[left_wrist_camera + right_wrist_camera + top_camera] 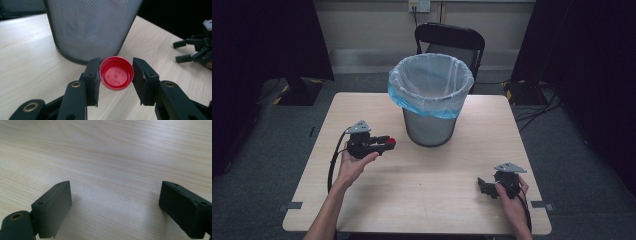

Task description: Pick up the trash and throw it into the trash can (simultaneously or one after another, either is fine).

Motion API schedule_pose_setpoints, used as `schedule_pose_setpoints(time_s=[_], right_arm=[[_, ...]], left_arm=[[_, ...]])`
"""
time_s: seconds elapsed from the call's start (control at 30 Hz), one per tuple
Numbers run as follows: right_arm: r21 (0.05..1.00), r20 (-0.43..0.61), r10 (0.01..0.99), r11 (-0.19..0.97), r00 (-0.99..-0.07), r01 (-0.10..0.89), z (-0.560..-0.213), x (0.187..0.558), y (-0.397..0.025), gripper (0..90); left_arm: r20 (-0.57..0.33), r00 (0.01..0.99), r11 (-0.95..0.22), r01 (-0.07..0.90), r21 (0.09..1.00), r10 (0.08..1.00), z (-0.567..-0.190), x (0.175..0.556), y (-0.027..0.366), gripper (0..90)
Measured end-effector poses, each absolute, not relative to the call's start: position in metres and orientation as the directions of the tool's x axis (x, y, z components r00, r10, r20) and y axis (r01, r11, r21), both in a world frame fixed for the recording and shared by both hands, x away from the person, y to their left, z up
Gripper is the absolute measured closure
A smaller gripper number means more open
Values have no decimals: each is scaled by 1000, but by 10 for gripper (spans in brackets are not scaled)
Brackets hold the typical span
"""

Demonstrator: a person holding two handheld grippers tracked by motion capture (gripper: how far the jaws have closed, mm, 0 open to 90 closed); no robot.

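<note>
A red bottle cap (116, 73) is pinched between the two jaws of my left gripper (115, 77), its hollow side facing the camera. From above, that left gripper (388, 142) hovers over the table's left half, the red cap (391, 141) at its tip, just left of the mesh waste bin (430, 127). My right gripper (481, 186) rests low near the table's front right, jaws spread wide. Between its jaws in the right gripper view (115, 205) lies bare wood. The right gripper (190, 51) also shows far off in the left gripper view.
The bin (92, 27) has a clear liner with a blue rim (430, 82) and stands at the table's back middle. A black chair (450, 41) sits behind the light wooden table (422, 190). Cables lie on the floor at the right.
</note>
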State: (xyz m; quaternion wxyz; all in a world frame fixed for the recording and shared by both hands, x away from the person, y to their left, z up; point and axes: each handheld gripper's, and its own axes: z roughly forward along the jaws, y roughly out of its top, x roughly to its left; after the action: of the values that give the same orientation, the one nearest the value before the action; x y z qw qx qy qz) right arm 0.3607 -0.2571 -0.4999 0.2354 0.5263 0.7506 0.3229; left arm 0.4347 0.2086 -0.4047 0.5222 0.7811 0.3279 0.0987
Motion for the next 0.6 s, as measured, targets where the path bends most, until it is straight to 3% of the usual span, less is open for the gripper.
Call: schedule_pose_setpoints(time_s=[0.6], right_arm=[[732,-13,941,239,-337,638,-500,361,-257,104]], left_arm=[[-161,805,-193,322,927,572,-362,429,208,593]])
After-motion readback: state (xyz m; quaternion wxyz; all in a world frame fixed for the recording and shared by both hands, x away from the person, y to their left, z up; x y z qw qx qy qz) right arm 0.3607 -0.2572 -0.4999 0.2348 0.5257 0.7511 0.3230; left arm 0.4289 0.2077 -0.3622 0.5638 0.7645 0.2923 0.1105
